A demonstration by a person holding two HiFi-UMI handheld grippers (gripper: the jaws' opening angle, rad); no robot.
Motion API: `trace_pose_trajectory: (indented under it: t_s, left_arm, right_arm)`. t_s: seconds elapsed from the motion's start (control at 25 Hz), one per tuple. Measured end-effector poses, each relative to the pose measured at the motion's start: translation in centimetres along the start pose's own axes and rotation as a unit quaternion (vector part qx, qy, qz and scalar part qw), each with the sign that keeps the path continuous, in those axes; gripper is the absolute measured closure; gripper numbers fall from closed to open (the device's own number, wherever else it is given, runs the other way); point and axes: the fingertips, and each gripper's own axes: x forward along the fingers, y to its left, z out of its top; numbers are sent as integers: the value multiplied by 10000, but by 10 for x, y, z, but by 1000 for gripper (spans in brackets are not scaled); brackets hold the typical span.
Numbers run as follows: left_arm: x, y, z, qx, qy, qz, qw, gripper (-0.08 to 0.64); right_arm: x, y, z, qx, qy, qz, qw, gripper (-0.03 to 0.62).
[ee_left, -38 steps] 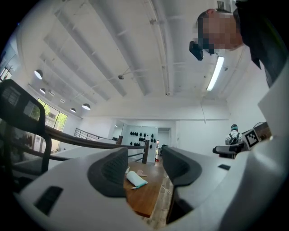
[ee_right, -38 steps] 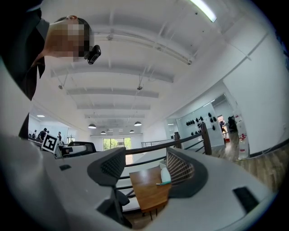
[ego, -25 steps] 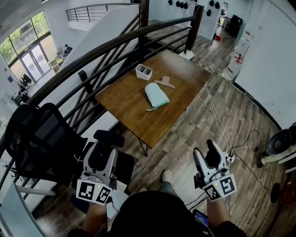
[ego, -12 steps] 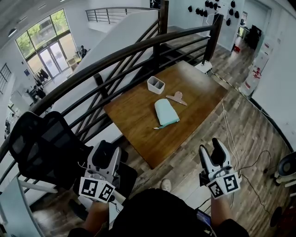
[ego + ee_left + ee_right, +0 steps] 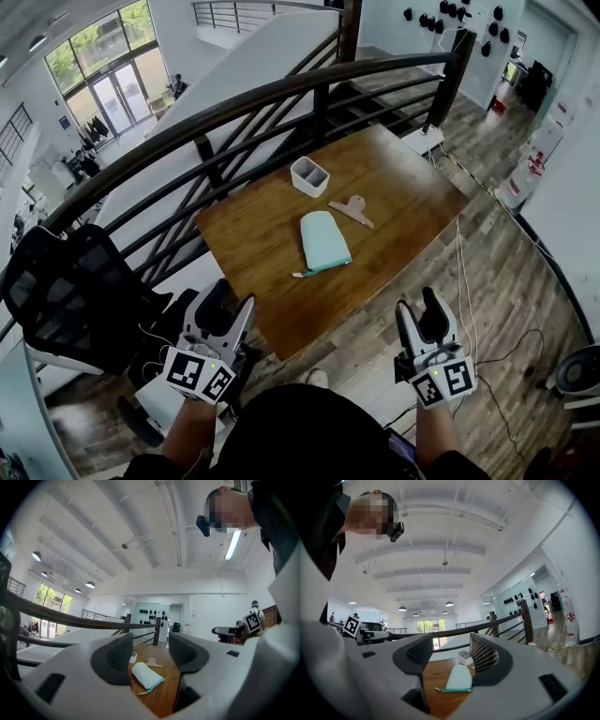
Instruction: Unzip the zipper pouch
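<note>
Left hand-held gripper (image 5: 225, 307) and right hand-held gripper (image 5: 419, 314), both spread and empty, have neared the pouch (image 5: 323, 241); unzipping not yet begun.

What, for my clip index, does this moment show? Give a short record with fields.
surface: wooden table
pouch: zipper pouch, lying flat mid-table, untouched
other items: white container and pink flat piece, both beyond the pouch
left: left gripper, jaws apart, empty, short of the table
right: right gripper, jaws apart, empty, short of the table
task: unzipping not yet begun
</note>
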Motion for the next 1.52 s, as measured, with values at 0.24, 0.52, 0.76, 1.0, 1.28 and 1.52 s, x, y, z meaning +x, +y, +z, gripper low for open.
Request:
trace_pose_trajectory:
  t_s: [0.24,0.52,0.76,1.0,1.28,1.52]
  left_arm:
    - [38,-13,-29,34,331,37,9994,314]
    - [74,-26,-76,301,1118,-481,9921,316]
    - [98,-15,-115,508,1758,-943,9786,316]
    - [133,-11,-155,830,2343,-1611,9551,316]
    - [172,-36,-209,1443,2888,-2569,9109,324]
    - [190,-39,-280,2154,3677,-2939,8556,327]
  right_arm:
    - [15,-34,-15,143,251,179,9994,365]
    - [35,-46,-40,316,593,241,9974,365]
    - [55,-39,-57,286,826,103,9961,357]
    - [61,-38,-68,360,925,-138,9950,357]
    - [44,-44,-86,459,1201,-714,9891,357]
    - [22,-46,-95,554,1341,-1171,9825,357]
